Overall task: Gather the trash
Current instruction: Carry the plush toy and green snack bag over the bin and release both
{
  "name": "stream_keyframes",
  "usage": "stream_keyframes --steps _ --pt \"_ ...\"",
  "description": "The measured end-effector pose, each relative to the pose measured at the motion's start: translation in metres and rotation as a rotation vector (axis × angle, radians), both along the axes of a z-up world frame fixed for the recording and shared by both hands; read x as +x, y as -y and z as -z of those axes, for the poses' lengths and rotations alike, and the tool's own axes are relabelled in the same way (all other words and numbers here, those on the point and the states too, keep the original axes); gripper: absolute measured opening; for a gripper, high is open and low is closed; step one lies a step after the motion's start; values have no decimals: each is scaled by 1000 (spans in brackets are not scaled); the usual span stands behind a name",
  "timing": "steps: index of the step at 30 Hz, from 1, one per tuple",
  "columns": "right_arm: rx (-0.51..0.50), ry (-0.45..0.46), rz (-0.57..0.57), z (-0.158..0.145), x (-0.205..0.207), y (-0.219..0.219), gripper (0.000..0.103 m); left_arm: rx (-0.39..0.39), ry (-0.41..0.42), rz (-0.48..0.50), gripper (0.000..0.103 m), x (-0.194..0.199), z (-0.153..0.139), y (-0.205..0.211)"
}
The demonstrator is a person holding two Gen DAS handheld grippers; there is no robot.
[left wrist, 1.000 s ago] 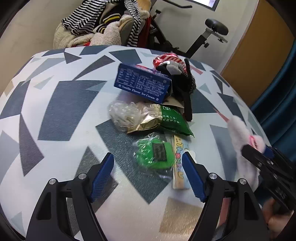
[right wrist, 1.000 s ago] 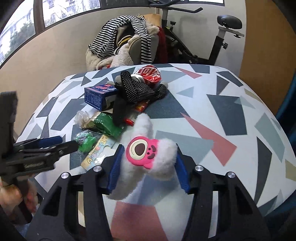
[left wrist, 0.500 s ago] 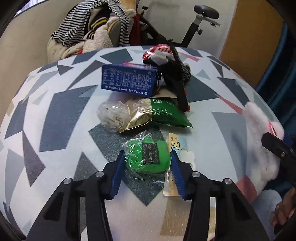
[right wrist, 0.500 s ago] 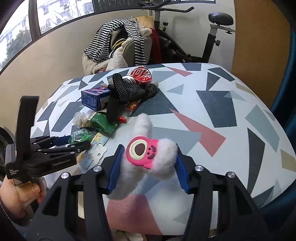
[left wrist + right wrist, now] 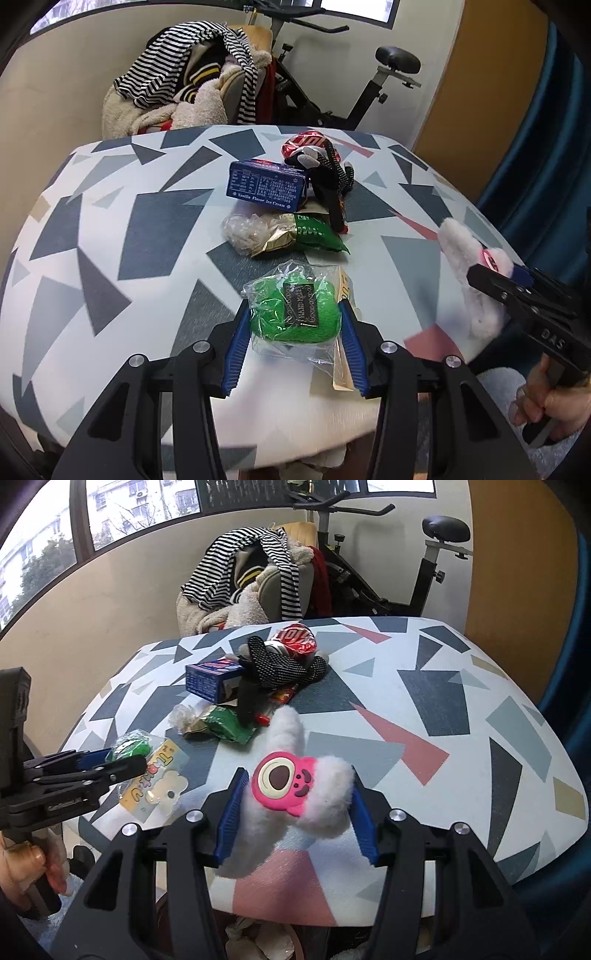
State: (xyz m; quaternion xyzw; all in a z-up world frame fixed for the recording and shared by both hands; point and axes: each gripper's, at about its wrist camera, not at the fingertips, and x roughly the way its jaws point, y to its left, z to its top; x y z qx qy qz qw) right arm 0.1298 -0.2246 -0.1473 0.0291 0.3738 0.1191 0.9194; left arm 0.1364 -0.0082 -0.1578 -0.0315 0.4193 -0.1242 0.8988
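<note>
Near the table's [image 5: 110, 229] front edge, left gripper [image 5: 293, 338] clamps the green bagged item [image 5: 295, 314], right gripper [image 5: 295, 812] clamps the white plush [image 5: 295, 775]; blue box [image 5: 266, 184], wrappers [image 5: 284, 236] and can [image 5: 301, 144] remain mid-table.

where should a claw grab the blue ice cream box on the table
Grip the blue box across its two long faces, near the middle. Come from the near left, where the table is bare. It lies flat with its long printed side facing the camera, and the black glove crowds its right end, so a grip there would snag.
</note>
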Motion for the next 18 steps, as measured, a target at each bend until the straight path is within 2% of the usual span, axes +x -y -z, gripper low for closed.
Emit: stream_keyframes --steps 10,18 --pt "-22 23 -42 -11 -32 -13 54 -12 41 -10 46 -54 -17 -17" --pt "-50 28 -74 -8 -57 -20 54 -22 68 -25 46 -97 -25 -23"
